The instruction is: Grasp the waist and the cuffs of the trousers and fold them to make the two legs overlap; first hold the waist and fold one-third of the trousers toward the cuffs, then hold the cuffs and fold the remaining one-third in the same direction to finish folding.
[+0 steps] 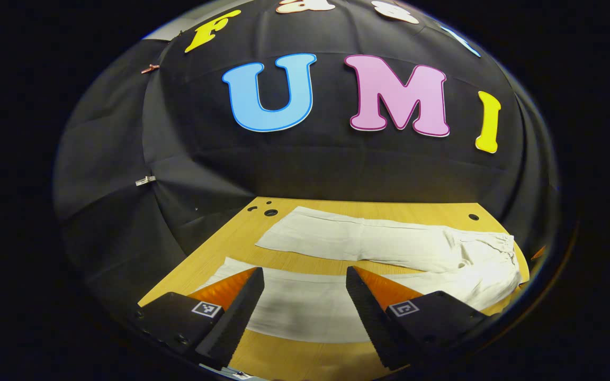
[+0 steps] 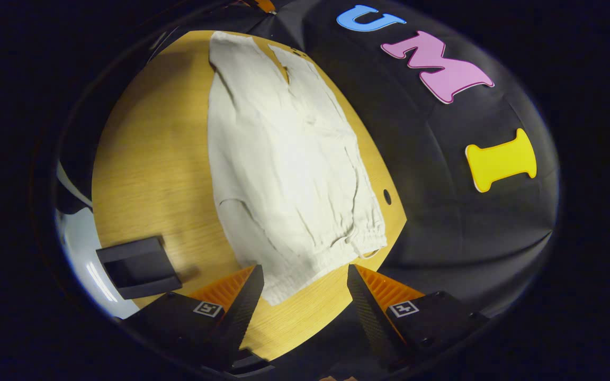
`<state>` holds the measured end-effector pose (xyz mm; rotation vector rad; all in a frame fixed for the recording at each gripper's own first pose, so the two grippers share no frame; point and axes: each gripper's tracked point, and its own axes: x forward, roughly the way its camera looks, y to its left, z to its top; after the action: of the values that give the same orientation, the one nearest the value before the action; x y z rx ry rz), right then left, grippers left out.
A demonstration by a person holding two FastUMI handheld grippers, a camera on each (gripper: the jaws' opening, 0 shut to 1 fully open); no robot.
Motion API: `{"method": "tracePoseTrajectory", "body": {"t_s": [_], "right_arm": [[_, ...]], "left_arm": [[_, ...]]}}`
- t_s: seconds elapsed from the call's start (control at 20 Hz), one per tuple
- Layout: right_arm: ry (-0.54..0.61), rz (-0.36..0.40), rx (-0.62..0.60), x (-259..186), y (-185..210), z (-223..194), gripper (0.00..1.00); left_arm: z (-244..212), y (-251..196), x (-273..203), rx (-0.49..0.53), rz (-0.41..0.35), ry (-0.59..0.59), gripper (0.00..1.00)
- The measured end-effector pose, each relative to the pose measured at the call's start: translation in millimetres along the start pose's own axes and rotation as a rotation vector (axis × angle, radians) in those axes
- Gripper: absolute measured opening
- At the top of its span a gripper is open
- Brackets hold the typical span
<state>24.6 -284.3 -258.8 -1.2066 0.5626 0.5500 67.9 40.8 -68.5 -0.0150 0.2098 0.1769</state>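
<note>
In front of me a wooden table [image 1: 294,365] with a yellowish top carries a few small dark round holes [image 1: 270,212] near its far edge. Behind it hangs the black cloth wall [image 1: 294,159], creased, held by a small clip [image 1: 145,181]. A dark flat block [image 2: 138,267] lies near my table corner.

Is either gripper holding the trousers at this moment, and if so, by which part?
Nothing is held. The left gripper is open above a trouser leg, and the right gripper is open near the waist of the trousers, which lie flat on the table.
</note>
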Motion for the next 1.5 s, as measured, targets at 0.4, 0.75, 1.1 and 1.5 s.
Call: {"method": "tracePoseTrajectory", "body": {"t_s": [0.4,0.75,1.1,1.5], "right_arm": [[-0.018,-0.027,-0.152,30,-1,6,0.98],[0.017,-0.009,-0.205,71,-12,14,0.65],[0.101,0.120,-0.114,75,-8,15,0.22],[0.180,0.265,-0.038,80,-11,14,0.06]], "left_arm": [[-10,0,-9,0.017,0.045,0.032,0.99],[-36,27,-21,0.066,0.112,0.098,0.99],[-85,105,-6,0.195,0.167,0.207,0.97],[-166,240,17,0.737,0.159,0.436,0.97]]}}
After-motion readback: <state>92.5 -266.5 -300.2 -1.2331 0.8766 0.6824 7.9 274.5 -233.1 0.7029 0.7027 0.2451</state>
